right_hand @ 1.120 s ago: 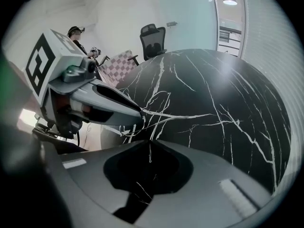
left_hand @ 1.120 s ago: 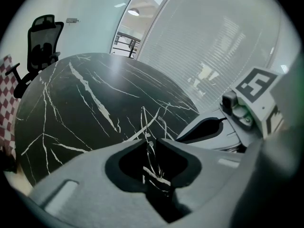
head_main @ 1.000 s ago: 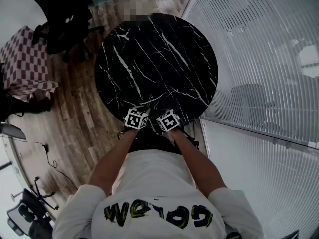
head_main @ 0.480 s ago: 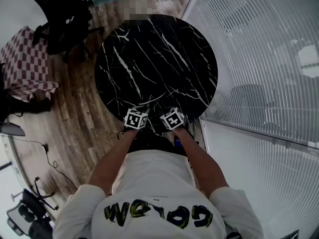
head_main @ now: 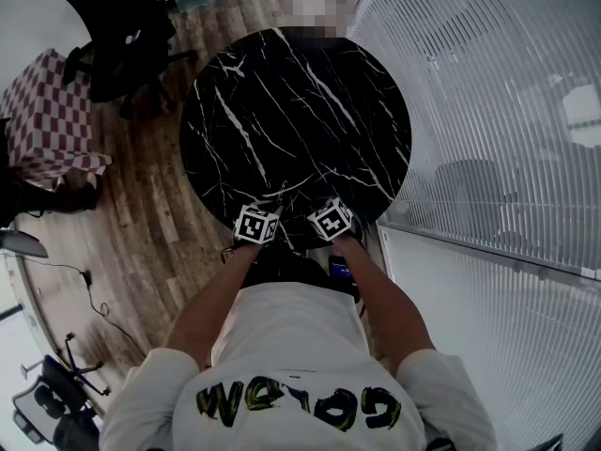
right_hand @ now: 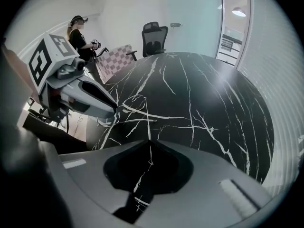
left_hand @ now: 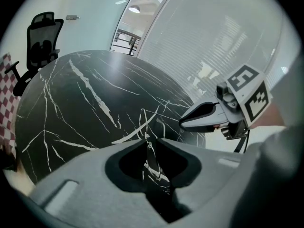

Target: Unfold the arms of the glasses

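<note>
Thin pale wire glasses (right_hand: 136, 102) lie at the near edge of the round black marble table (head_main: 291, 111), hard to tell from the white veins. In the left gripper view, my left gripper (left_hand: 147, 139) holds its jaws almost together on a thin part of the frame (left_hand: 143, 122). One slim glasses arm (right_hand: 147, 125) runs straight into the tips of my right gripper (right_hand: 149, 142), whose jaws pinch it while easing slightly open. In the head view both grippers sit side by side at the table's near rim, left gripper (head_main: 272, 209) and right gripper (head_main: 331, 205) a short gap apart.
A black office chair (head_main: 113, 36) and a checked seat (head_main: 47, 111) stand on the wooden floor to the left. A glass wall with blinds (head_main: 488, 111) runs along the right. A person (right_hand: 78, 32) stands beyond the table's far left side.
My right gripper has slid to the right, away from the left gripper, widening the gap between them. The left gripper has stayed in place.
</note>
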`<state>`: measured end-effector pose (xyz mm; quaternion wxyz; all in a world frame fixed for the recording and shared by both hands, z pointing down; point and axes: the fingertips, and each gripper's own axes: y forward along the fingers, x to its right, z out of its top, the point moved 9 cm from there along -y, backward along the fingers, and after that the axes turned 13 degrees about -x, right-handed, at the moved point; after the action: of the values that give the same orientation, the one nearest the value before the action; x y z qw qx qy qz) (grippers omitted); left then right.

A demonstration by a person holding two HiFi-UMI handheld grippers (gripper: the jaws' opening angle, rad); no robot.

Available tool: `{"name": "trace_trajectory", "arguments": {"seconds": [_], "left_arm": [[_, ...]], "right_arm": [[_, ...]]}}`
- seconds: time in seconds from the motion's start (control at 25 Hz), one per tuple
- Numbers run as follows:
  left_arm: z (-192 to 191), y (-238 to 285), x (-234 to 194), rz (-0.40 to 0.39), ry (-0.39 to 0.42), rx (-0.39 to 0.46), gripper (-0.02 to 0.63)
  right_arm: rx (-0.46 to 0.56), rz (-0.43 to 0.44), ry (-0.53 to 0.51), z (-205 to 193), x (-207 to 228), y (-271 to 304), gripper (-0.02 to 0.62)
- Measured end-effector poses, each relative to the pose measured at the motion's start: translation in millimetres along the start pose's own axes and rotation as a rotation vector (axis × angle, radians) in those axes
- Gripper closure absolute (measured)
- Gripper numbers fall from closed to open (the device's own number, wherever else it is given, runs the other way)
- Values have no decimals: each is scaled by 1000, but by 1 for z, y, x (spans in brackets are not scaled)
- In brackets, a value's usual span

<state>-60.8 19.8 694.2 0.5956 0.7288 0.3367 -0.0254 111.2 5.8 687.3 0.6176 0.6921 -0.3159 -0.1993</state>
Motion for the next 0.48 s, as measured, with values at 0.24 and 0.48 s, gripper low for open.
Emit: {"name": "trace_trajectory", "arguments": {"seconds": [0.24, 0.48], "left_arm": [[-2, 3, 2, -5, 5, -10, 538], [-6, 3, 4, -12, 5, -23, 537]], "right_arm": [[0, -16, -36, -1, 7, 0, 575], [-14, -45, -111, 0, 10, -1, 574]]}}
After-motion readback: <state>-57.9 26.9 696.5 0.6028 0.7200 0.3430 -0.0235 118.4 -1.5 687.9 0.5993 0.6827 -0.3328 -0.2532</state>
